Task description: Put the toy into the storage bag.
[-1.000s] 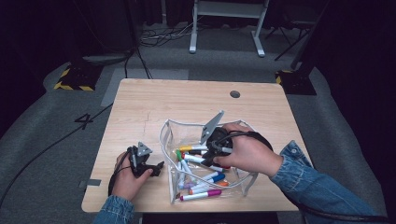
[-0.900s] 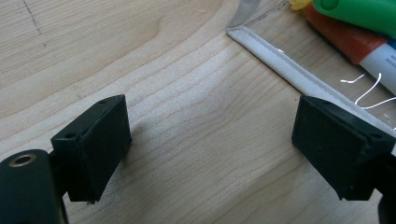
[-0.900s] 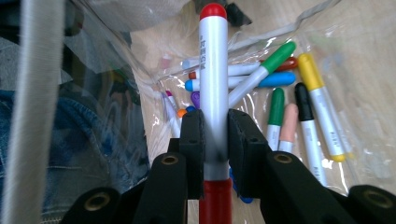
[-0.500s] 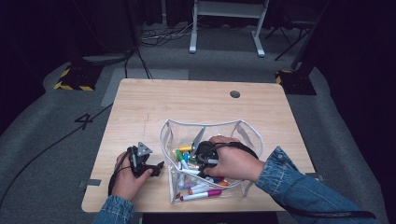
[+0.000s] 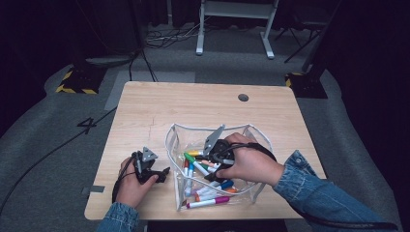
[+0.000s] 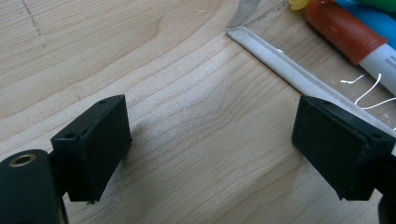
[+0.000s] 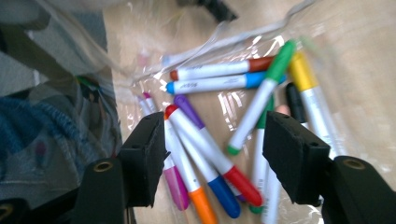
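Right now my right tongs point(image 5: 209, 166) hang wide inside the clear plastic pouch point(image 5: 176, 145), their jaws having just been opening over the loose markers point(image 7: 205, 154), with nothing gripped between them. By my reading most of the work remains, since the markers lie in the pouch on the desk point(image 5: 193, 106). My left tongs point(image 5: 162, 173) rest wide and empty on the desk just beside the pouch's edge, hand low, while my right hand reaches down into the pouch.

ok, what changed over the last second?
The right tool dipped lower into the clear pouch and its jaws have just opened wide above the markers, with nothing gripped. The left tool stayed put, open on the table. Pouch unmoved.
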Motion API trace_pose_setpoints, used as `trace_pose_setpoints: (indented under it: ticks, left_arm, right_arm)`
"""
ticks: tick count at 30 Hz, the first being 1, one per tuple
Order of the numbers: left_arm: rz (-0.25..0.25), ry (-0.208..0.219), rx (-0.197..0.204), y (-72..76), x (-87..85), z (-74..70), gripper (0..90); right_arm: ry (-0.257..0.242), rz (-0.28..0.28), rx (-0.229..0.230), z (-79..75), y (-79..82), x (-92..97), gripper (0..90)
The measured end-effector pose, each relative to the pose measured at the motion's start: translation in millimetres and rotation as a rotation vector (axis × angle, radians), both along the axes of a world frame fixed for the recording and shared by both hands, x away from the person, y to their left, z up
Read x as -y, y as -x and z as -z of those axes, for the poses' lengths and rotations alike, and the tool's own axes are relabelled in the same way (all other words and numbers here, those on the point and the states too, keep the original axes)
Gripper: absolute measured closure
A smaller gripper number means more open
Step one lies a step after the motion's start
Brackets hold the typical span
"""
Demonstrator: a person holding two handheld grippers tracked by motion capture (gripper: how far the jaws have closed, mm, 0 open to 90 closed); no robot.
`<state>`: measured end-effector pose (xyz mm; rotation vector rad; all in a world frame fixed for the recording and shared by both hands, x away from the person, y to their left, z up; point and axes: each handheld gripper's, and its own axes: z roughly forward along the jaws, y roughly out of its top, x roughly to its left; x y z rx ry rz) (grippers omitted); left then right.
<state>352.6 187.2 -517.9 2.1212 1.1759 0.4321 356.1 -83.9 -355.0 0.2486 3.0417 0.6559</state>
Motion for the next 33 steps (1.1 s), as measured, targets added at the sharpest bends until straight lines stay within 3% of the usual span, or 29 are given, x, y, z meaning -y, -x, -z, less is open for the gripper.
trace_pose_setpoints:
  ticks: [12, 17, 29, 33]
  left_arm:
    - [0.0, 0.0, 0.0, 0.0, 0.0, 0.0, 12.0]
    - [0.0, 0.0, 0.0, 0.0, 0.0, 0.0, 12.0]
    - [0.0, 0.001, 0.0, 0.0, 0.0, 0.0, 12.0]
    - [0.0, 0.0, 0.0, 0.0, 0.0, 0.0, 12.0]
  right_arm:
    - [-0.135, 0.101, 0.074, -43.6, -10.5, 37.6, 40.5]
    - [-0.188, 0.177, 0.083, -56.6, -14.8, 62.2, 39.9]
    - [-0.273, 0.34, 0.114, -71.9, -22.5, 131.8, 39.9]
    - [-0.272, 0.39, 0.12, -70.3, -22.9, 153.4, 39.9]
